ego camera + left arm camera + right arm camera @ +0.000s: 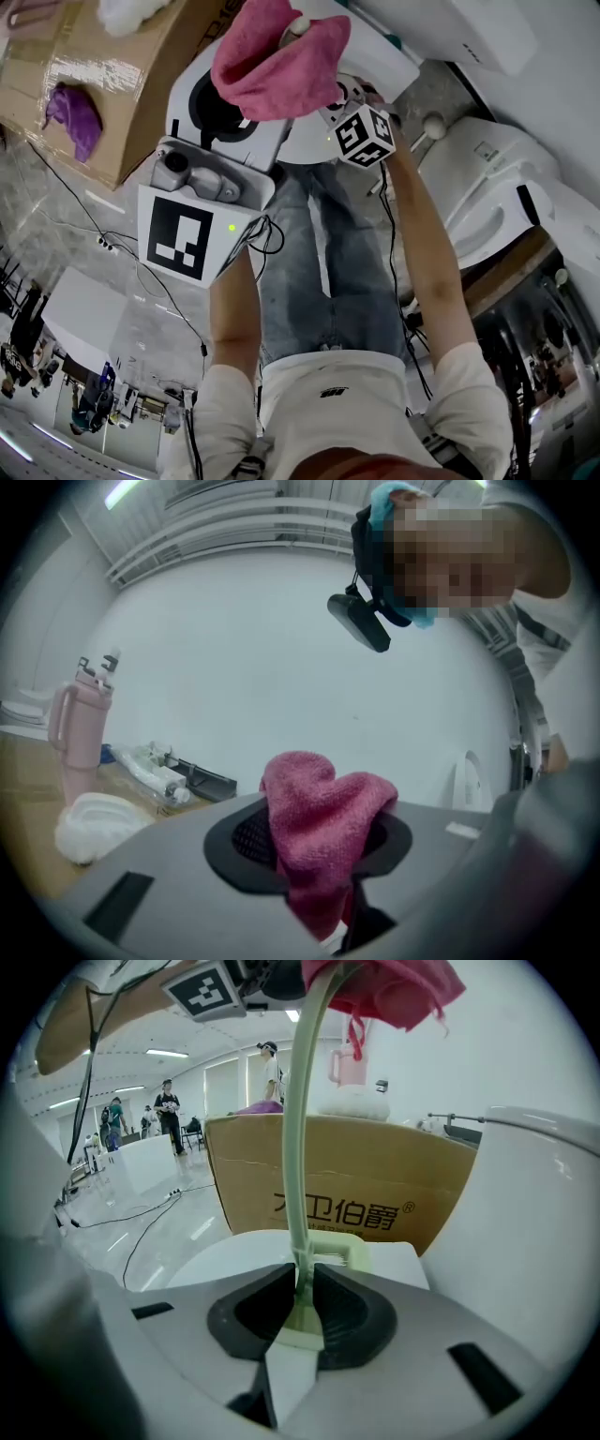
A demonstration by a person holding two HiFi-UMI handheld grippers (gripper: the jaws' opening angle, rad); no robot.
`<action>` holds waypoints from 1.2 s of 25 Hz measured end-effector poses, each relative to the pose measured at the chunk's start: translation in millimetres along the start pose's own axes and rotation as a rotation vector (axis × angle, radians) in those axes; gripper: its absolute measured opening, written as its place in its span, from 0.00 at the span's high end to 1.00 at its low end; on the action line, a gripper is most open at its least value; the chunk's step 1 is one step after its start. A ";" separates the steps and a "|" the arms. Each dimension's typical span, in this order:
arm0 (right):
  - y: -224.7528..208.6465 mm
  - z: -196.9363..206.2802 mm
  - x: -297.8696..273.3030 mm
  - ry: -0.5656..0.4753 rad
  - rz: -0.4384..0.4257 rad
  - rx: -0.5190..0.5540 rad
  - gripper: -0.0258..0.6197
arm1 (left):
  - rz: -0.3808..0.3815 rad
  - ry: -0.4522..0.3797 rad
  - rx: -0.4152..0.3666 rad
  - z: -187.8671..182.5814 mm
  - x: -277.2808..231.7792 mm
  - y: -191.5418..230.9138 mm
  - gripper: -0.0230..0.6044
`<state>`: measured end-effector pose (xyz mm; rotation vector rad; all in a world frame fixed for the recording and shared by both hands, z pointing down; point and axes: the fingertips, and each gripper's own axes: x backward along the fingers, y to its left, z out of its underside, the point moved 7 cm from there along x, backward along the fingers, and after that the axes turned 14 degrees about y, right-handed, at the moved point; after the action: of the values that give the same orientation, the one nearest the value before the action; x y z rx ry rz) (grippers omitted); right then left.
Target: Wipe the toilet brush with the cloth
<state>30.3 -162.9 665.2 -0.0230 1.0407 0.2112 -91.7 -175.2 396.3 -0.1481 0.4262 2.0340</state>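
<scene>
A pink cloth (277,56) is draped over the top end of the toilet brush's pale green handle (298,1147). My right gripper (302,1288) is shut on that handle low down, and the handle rises from its jaws to the cloth (389,988). In the head view the right gripper (339,98) sits just right of the cloth, its marker cube below it. My left gripper (230,108) is at the cloth's left side. Its jaws stand wide, with the cloth (323,827) hanging loosely between them and the left pad (246,841) showing clear of it.
A cardboard box (112,84) with a purple cloth (73,117) in it stands at the left. A white toilet (487,197) is at the right. Cables (112,244) run over the floor. A pink tumbler (80,733) stands on a shelf. People (169,1110) stand far off.
</scene>
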 end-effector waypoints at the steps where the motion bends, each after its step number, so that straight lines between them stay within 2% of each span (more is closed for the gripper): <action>1: -0.2 0.0 0.6 0.006 -0.001 -0.005 0.87 | -0.010 -0.018 -0.006 -7.1 4.7 -0.6 0.74; 5: -3.3 -0.9 2.1 0.044 -0.013 -0.057 0.87 | -0.061 -0.042 -0.041 -25.4 23.2 -1.9 0.86; 9: -7.4 -11.4 8.2 0.067 -0.043 -0.098 0.87 | -0.082 -0.009 -0.041 -28.3 39.5 1.6 0.88; 16: -9.9 -45.0 57.1 -0.021 -0.014 -0.170 0.87 | -0.158 0.028 -0.048 -39.2 65.2 4.9 0.88; 20: -5.7 -60.5 104.9 -0.059 0.012 -0.188 0.88 | -0.186 0.063 -0.046 -48.2 78.7 -2.2 0.88; 30: 4.1 -123.2 268.5 -0.267 0.132 -0.252 0.94 | -0.196 0.100 -0.074 -89.9 114.2 -36.3 0.88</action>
<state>55.2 -129.8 372.7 -0.1505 0.7457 0.4525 -121.9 -97.3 271.9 -0.3257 0.3837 1.8552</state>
